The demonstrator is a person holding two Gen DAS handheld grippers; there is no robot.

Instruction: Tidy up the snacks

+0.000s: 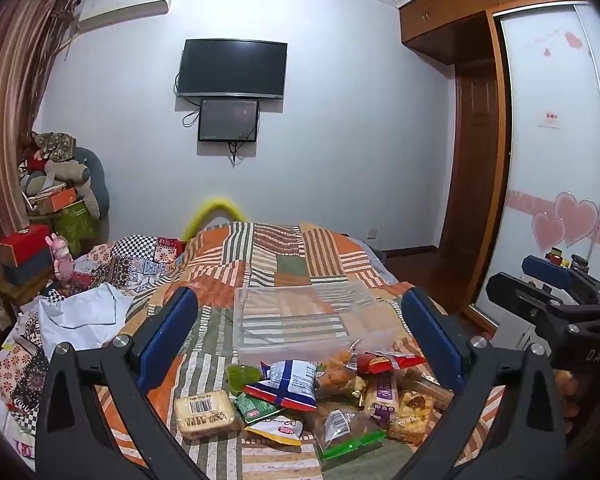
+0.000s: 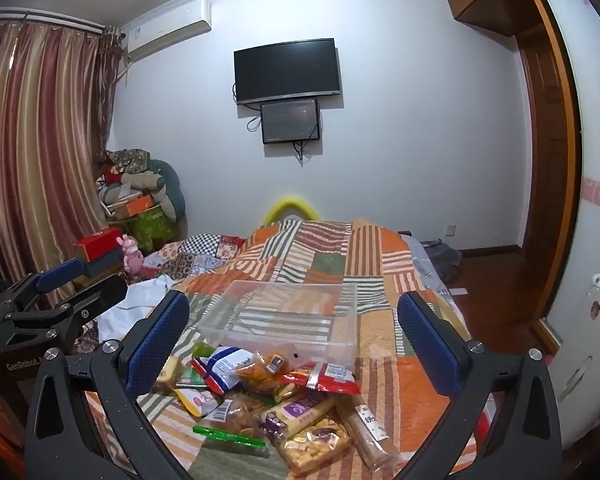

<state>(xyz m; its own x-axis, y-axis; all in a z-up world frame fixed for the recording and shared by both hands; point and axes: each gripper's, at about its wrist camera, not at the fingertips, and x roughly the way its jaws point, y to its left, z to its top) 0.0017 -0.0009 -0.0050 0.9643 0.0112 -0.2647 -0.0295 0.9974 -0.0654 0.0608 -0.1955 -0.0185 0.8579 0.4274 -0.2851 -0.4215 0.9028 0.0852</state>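
From the left wrist, the left gripper (image 1: 300, 340) stands wide open and empty over the patchwork quilt (image 1: 284, 256); the heap of snacks (image 1: 308, 396) lies between and just below its fingers, with the clear plastic box (image 1: 300, 316) right behind the heap.

From the right wrist, the right gripper (image 2: 296, 344) gapes wide too, holding nothing, the snacks (image 2: 284, 396) between its fingers, the box (image 2: 288, 312) just beyond.
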